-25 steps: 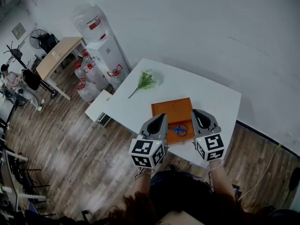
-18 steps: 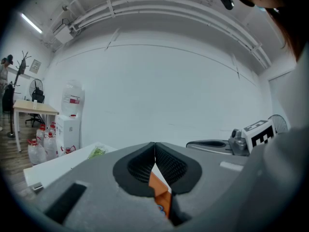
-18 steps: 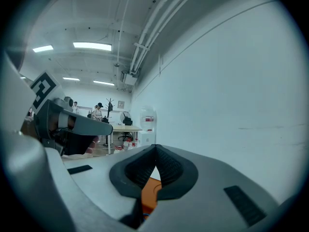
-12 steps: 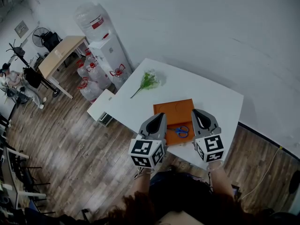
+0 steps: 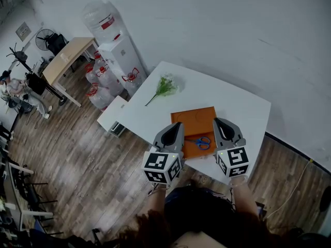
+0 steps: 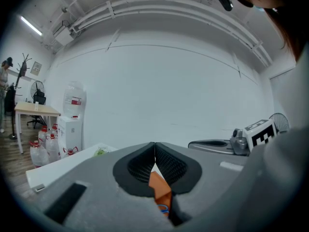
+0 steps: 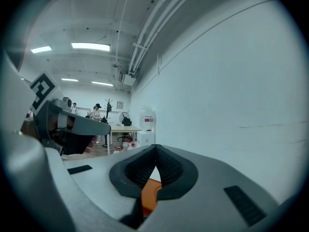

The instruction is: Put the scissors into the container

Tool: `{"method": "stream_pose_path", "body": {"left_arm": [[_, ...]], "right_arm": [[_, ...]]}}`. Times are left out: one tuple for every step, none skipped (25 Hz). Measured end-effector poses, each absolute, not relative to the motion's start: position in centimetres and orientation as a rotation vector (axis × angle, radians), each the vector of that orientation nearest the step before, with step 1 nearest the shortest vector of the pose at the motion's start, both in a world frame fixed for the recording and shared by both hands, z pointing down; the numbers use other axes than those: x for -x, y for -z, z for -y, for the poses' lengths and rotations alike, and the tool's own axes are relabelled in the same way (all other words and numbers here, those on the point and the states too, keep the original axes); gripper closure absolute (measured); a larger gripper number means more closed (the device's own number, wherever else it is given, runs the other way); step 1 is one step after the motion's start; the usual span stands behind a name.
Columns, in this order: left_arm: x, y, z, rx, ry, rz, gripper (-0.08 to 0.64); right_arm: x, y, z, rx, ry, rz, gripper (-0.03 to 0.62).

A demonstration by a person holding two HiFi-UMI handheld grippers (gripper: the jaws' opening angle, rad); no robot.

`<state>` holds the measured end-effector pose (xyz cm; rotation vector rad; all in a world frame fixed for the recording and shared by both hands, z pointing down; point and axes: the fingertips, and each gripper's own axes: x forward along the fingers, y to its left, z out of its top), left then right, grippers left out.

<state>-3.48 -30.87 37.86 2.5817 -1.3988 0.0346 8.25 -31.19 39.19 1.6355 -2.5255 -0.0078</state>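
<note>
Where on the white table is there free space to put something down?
Bare table lies right of the orange tray, up to the edge, and between the tray and the green sprig. The tray's far half is empty too. Its near end is crowded: the scissors lie there, with the left gripper and right gripper above.

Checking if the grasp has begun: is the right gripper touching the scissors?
Apart. The right gripper view shows the right gripper shut on nothing; the head view shows the scissors lying on the tray, untouched.
</note>
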Motion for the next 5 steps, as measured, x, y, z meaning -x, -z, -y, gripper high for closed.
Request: {"method": "stream_pose_path", "body": {"left_arm": [[3.53,-37.86,30.94,-2.583,-0.034,1.398,0.543],[3.56,-37.86,31.04,-2.584,-0.034,1.398,0.543],[3.57,-37.87,31.13,-2.585,-0.034,1.398,0.543],[3.56,-37.89,31.23,-2.585,-0.034,1.397,0.543],[3.55,-37.92,31.33,-2.585,-0.034,1.395,0.543]], "right_arm": [[-8.26,-39.2,31.26,-1.638,0.006,2.524,0.595],[-8.26,-39.23,31.35,-1.639,0.005,2.522,0.595],[-8.27,-39.27,31.43,-1.64,0.003,2.521,0.595],[-8.27,-39.34,31.51,-1.641,0.001,2.52,0.595],[-8.28,-39.41,31.59,-1.641,-0.002,2.52,0.595]]}}
